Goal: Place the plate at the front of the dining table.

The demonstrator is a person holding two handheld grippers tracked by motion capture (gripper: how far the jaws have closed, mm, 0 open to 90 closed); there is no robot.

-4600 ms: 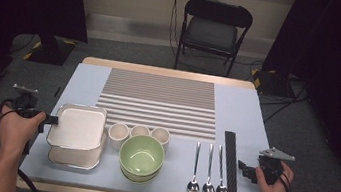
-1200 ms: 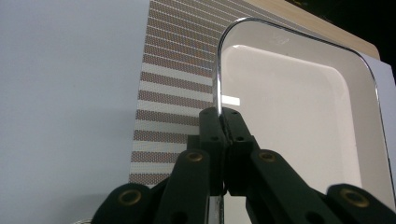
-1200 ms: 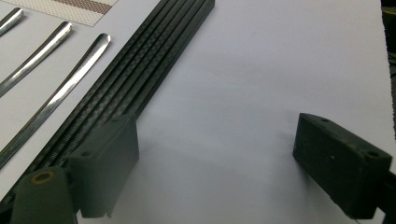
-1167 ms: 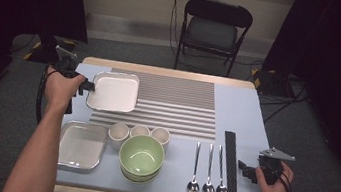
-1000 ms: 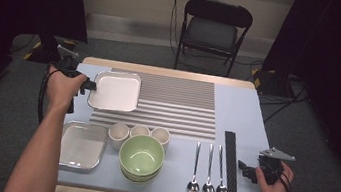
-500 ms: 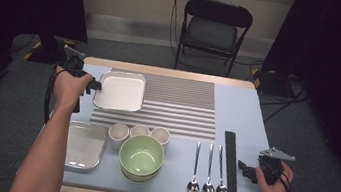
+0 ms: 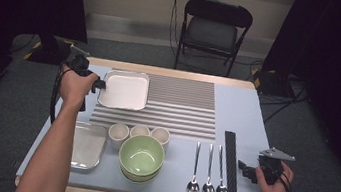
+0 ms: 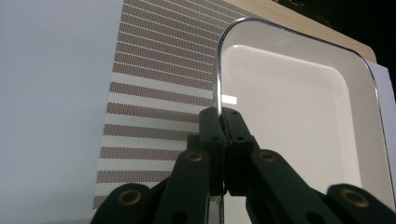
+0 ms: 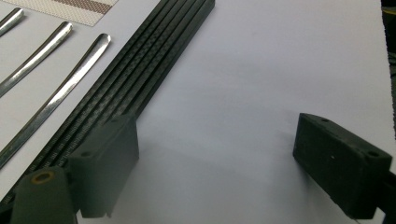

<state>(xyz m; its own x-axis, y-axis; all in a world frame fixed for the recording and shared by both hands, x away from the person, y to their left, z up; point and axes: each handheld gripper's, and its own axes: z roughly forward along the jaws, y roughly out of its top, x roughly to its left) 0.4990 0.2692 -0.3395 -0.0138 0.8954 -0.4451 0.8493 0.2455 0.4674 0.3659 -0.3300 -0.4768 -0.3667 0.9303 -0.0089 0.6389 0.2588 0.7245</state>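
A white tray with a metal rim (image 7: 124, 89) lies at the far left of the striped placemat (image 7: 177, 107). My left gripper (image 7: 99, 85) is shut on the middle of its left rim. In the left gripper view the two black jaws pinch together on the thin rim (image 8: 223, 112), and the tray's pale inside (image 8: 299, 116) spreads out to the right. My right gripper (image 7: 244, 168) rests at the table's front right, open and holding nothing. In the right gripper view its pads (image 9: 215, 163) stand wide apart over bare table, just right of the black chopsticks (image 9: 140, 79).
A second metal tray (image 7: 87, 145) lies at the front left. Three small cups (image 7: 139, 132) stand behind a green bowl (image 7: 141, 155). Three spoons (image 7: 208, 169) and the black chopsticks (image 7: 230, 162) lie front right. A black chair (image 7: 215, 29) stands beyond the table.
The left hand lifted the top tray from the front-left stack and carried it to the mat's far-left corner. Over the last second it edged slightly right. The right hand stayed put.
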